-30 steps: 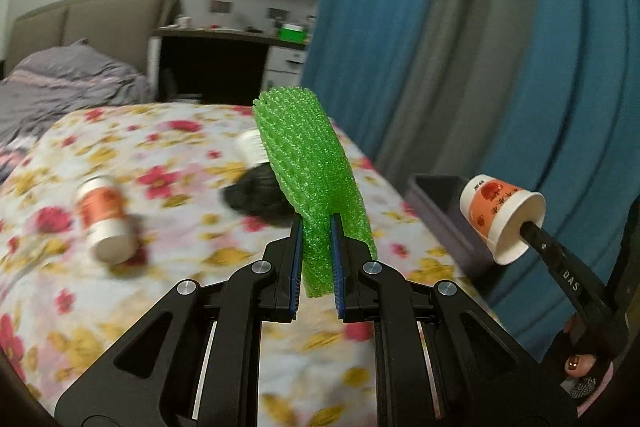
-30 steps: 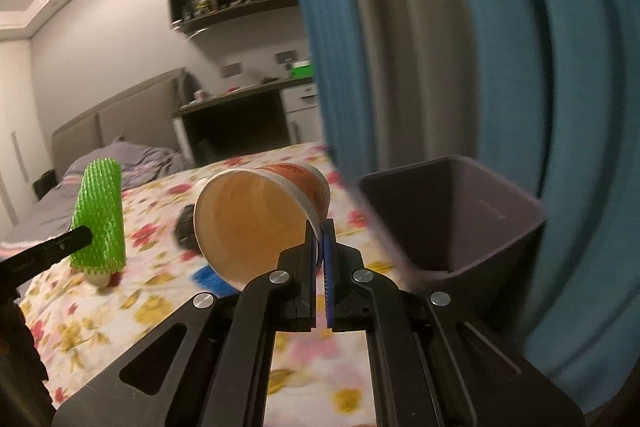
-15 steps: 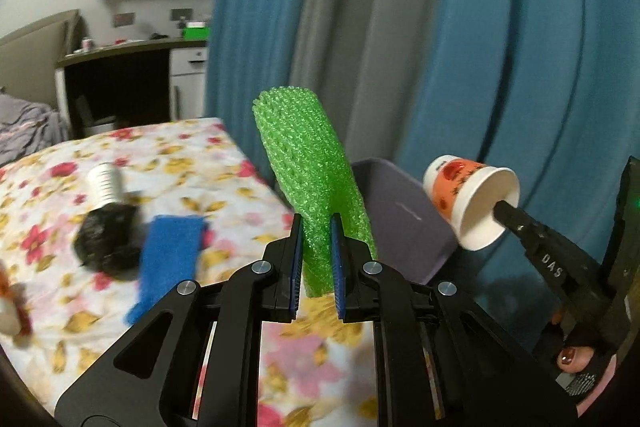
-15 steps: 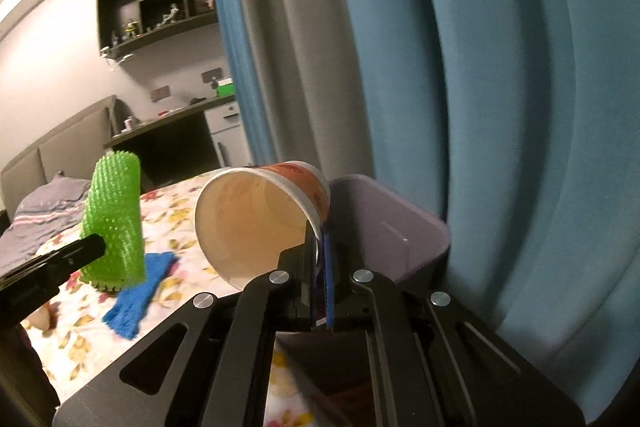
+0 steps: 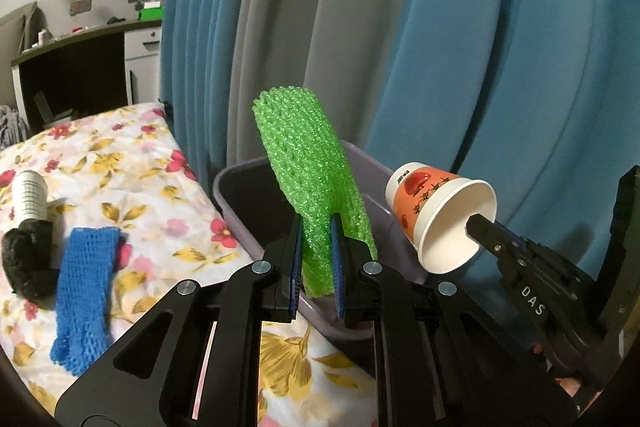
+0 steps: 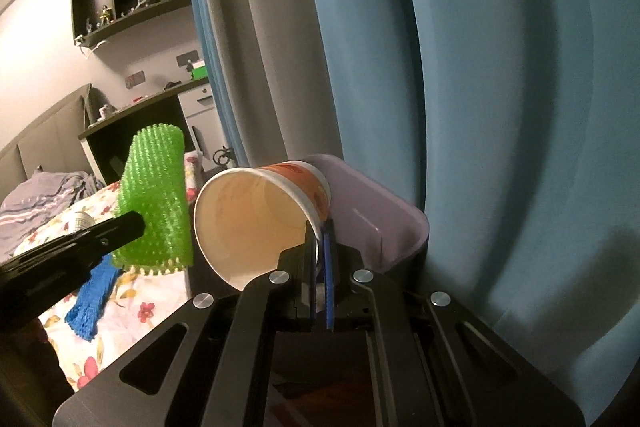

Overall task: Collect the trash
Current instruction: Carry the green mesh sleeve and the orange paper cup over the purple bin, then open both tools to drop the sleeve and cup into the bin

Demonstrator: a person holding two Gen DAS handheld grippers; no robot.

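Note:
My left gripper (image 5: 316, 227) is shut on a green foam net sleeve (image 5: 308, 167), which stands up between its pads over the near rim of a grey-purple bin (image 5: 240, 207). My right gripper (image 6: 319, 231) is shut on the rim of an orange and white paper cup (image 6: 256, 219), tipped on its side above the same bin (image 6: 384, 219). In the left wrist view the cup (image 5: 436, 211) hangs to the right of the sleeve, over the bin's right end. The right wrist view shows the sleeve (image 6: 154, 203) to the cup's left.
A flowered bedspread (image 5: 140, 187) lies left of the bin, bearing a blue foam net (image 5: 84, 283), a black crumpled lump (image 5: 28, 259) and a white bottle (image 5: 29, 193). Blue and grey curtains (image 5: 460, 47) hang right behind the bin. A dark desk (image 5: 80, 55) stands far back.
Both grippers have swung right from over the bed to the bin, still holding the sleeve and the cup. The bin now sits directly under them.

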